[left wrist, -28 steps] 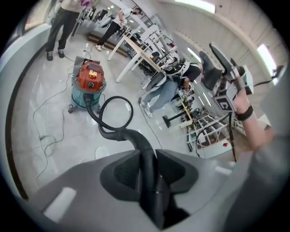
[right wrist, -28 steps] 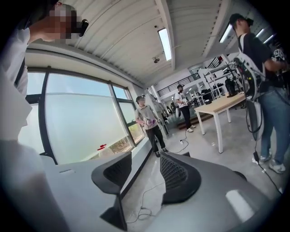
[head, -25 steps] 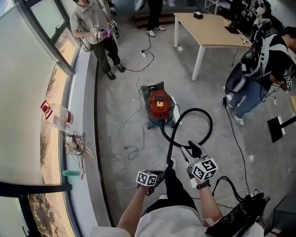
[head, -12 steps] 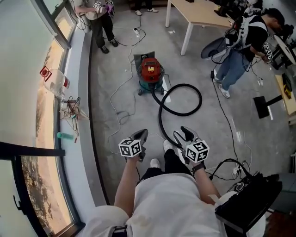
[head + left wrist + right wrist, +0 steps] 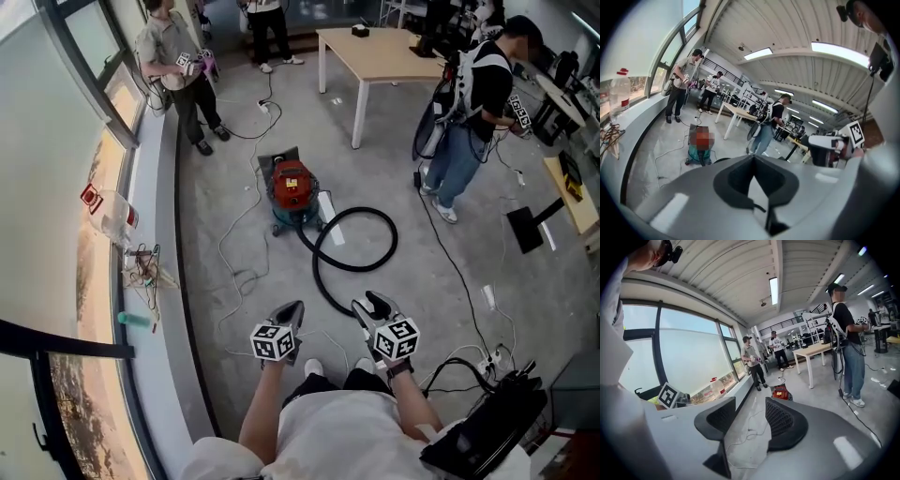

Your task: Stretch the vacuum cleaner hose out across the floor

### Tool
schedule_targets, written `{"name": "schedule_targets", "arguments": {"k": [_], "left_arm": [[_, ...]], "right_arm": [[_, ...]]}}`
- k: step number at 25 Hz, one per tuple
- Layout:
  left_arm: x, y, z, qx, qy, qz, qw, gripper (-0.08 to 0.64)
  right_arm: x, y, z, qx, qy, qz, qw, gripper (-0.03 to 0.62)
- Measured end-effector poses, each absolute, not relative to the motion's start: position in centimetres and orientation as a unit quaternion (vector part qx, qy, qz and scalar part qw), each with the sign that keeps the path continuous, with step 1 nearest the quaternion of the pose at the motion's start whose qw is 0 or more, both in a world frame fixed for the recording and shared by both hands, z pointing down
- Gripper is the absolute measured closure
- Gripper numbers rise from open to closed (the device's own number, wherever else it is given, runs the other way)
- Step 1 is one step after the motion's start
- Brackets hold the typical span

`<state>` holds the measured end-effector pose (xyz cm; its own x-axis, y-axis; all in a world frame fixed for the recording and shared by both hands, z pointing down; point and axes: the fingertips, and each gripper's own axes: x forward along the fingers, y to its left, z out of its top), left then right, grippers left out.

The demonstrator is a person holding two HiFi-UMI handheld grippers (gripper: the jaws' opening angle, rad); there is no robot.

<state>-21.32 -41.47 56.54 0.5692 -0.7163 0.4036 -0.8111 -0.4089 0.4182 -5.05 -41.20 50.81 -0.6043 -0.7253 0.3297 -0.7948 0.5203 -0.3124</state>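
Observation:
The red vacuum cleaner [image 5: 292, 186] stands on the grey floor, and its black hose [image 5: 361, 211] lies in one loop to its right. A tail of the hose runs toward me and ends on the floor just ahead of my grippers. My left gripper [image 5: 294, 309] is shut and holds nothing; it hovers left of the hose end. To the right of the hose end, my right gripper [image 5: 367, 304] is open, and only floor shows between its pads [image 5: 783, 422]. The vacuum [image 5: 780, 392] shows far ahead in the right gripper view.
A window ledge [image 5: 150, 234] with a plastic bottle [image 5: 117, 221] runs along the left. Thin cables [image 5: 234, 267] trail over the floor. One person [image 5: 176, 66] stands by the window and another [image 5: 466, 122] at the right, near a wooden table [image 5: 375, 52]. A black case [image 5: 487, 436] lies at lower right.
Both grippers have drawn back from the vacuum, and the hose that ran up between them now ends on the floor ahead. The left gripper has risen and shut.

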Motion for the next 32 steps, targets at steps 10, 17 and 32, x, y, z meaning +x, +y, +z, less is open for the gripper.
{"name": "schedule_targets", "arguments": {"k": [10,17,32], "left_arm": [[-1.9,-40.4,58.3,0.889,-0.355,0.201,0.207,0.561],[11.7,-36.2,69.0,0.901,-0.238,0.306,0.196,0.561],[9.7,-36.9,99.4,0.853,-0.184,0.409,0.267,0.561]], "right_arm": [[12.4,-36.8,54.9,0.533,-0.807,0.244,0.071,0.394],[23.1,-30.9,68.2,0.576,-0.74,0.312,0.154,0.394],[24.3,-30.9,102.9,0.541,-0.687,0.377,0.306,0.338]]}}
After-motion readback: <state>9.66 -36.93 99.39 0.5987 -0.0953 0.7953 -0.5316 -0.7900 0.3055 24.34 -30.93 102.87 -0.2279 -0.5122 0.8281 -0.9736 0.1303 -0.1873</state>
